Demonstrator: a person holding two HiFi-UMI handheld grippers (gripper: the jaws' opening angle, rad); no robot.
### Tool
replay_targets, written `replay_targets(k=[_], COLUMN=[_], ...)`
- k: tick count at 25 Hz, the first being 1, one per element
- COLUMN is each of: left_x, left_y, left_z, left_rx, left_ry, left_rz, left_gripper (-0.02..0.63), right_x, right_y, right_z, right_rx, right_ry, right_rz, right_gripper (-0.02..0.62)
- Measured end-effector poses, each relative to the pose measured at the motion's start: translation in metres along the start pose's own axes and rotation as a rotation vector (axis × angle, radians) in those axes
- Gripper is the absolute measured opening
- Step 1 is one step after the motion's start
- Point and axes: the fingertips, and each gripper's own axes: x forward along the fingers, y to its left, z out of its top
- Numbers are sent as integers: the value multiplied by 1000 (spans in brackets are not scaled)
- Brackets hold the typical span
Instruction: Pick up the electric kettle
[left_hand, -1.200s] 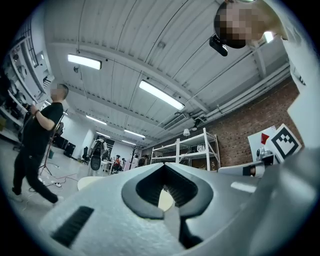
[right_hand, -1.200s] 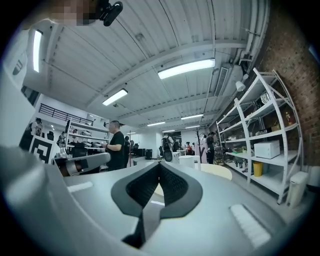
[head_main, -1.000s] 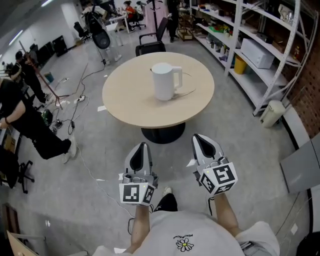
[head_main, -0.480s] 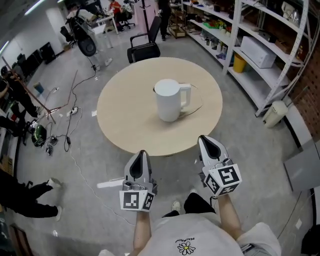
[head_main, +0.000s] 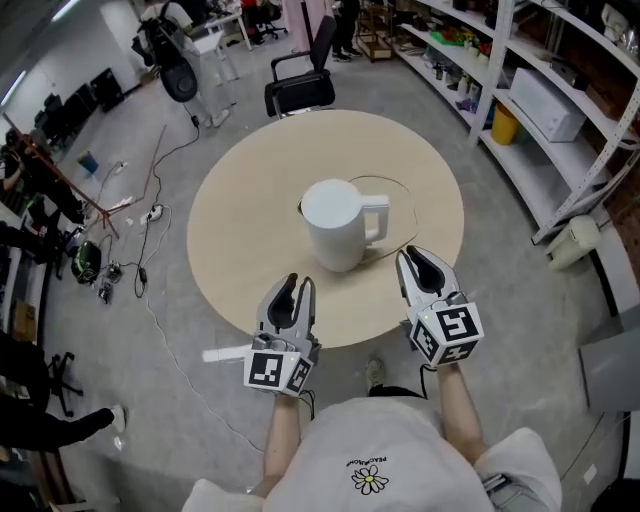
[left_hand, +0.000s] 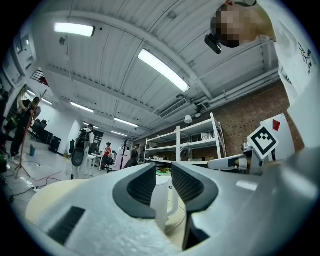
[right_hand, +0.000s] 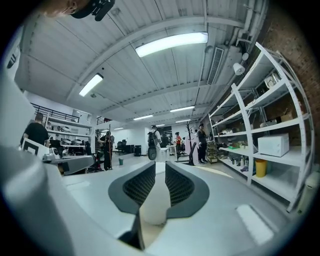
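Note:
The white electric kettle (head_main: 333, 222) stands upright near the middle of the round beige table (head_main: 245, 205), its handle (head_main: 385, 215) turned right. My left gripper (head_main: 293, 285) hovers over the table's near edge, short of the kettle. Its jaws are opening, with a narrow gap and nothing between them. In the left gripper view the kettle (left_hand: 161, 200) shows through the gap of the left gripper (left_hand: 163, 172). My right gripper (head_main: 412, 262) is just right of and below the handle, apart from it. Its jaws are opening too, and in the right gripper view the right gripper (right_hand: 160, 175) holds nothing.
A thin cord (head_main: 403, 205) loops on the table behind the kettle's handle. A black office chair (head_main: 300, 90) stands beyond the table. Metal shelves (head_main: 545, 95) line the right side, with a white bin (head_main: 575, 240) at their foot. Cables (head_main: 150, 215) and people are on the left.
Both grippers have moved forward from over the floor to the table's near edge, closer to the kettle. Their jaws, shut before, now stand slightly apart.

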Motion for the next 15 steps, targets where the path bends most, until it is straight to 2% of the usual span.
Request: replay_targets(k=[4, 7, 12, 15], left_x=[47, 70, 102, 113], left_y=[3, 10, 31, 36], left_z=[-18, -43, -90, -121], left_rx=[9, 8, -41, -26], left_ry=[22, 78, 186, 251], left_rz=[7, 7, 11, -3], left_gripper=[153, 249, 408, 460], right_x=[42, 71, 112, 129], right_y=[-40, -55, -70, -80], right_z=[-10, -25, -68, -102], right_rx=[-16, -37, -72, -77], right_ry=[38, 87, 227, 314], right_rz=[20, 31, 45, 31], right_gripper=[83, 110, 154, 169])
